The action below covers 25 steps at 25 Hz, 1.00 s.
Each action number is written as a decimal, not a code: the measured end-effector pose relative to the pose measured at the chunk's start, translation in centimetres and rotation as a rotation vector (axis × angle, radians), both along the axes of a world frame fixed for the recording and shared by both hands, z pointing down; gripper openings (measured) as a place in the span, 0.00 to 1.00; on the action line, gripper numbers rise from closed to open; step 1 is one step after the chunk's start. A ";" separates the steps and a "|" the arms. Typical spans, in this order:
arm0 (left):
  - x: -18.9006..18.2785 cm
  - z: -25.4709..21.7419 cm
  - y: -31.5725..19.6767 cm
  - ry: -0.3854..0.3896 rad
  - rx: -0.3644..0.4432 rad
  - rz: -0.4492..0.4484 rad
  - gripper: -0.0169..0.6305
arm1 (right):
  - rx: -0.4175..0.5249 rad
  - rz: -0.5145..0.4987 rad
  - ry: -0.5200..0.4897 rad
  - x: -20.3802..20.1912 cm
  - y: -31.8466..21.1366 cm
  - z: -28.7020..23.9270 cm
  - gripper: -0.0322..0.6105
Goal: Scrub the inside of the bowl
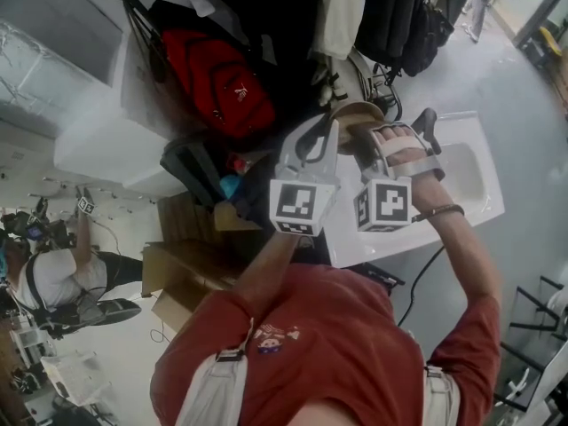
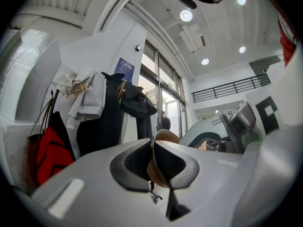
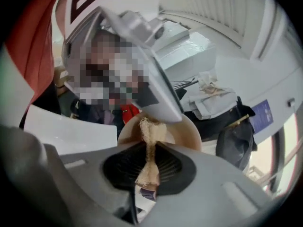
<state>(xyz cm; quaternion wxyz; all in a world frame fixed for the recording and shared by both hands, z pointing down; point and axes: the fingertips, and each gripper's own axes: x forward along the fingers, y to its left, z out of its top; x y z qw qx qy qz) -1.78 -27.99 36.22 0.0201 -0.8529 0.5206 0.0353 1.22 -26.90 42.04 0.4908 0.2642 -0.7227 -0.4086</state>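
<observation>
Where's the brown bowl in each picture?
Head view: the bowl is in the upper middle, just below the hanging coats.
Left gripper view: in the centre, its rim pinched in the left claw.
Right gripper view: in the centre, behind the cloth that the right claw holds.
Shared landmark: the hanging coats show in all three views.

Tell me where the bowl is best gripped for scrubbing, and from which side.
Grip the bowl by its thin rim wall, one jaw inside, one outside, as the left tool does. Come edge-on over the rim from the person's left, leaving the open mouth free for the right tool with its scrub cloth.
</observation>
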 end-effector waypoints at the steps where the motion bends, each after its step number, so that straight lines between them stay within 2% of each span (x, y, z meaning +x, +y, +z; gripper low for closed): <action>1: 0.0 -0.1 0.1 0.003 0.002 0.001 0.07 | -0.029 0.021 -0.053 0.0 -0.1 -0.3 0.13; 5: 0.0 -0.2 0.3 0.005 0.006 0.002 0.07 | -0.167 0.099 -0.275 -0.1 -0.3 -1.2 0.13; 15: 0.2 -0.3 0.3 -0.004 0.017 0.002 0.07 | -0.391 0.225 -0.669 0.4 -1.3 -2.2 0.13; 25: 0.1 -0.9 -0.1 -0.015 0.044 -0.017 0.08 | -0.758 0.434 -1.275 1.7 -3.1 -2.6 0.13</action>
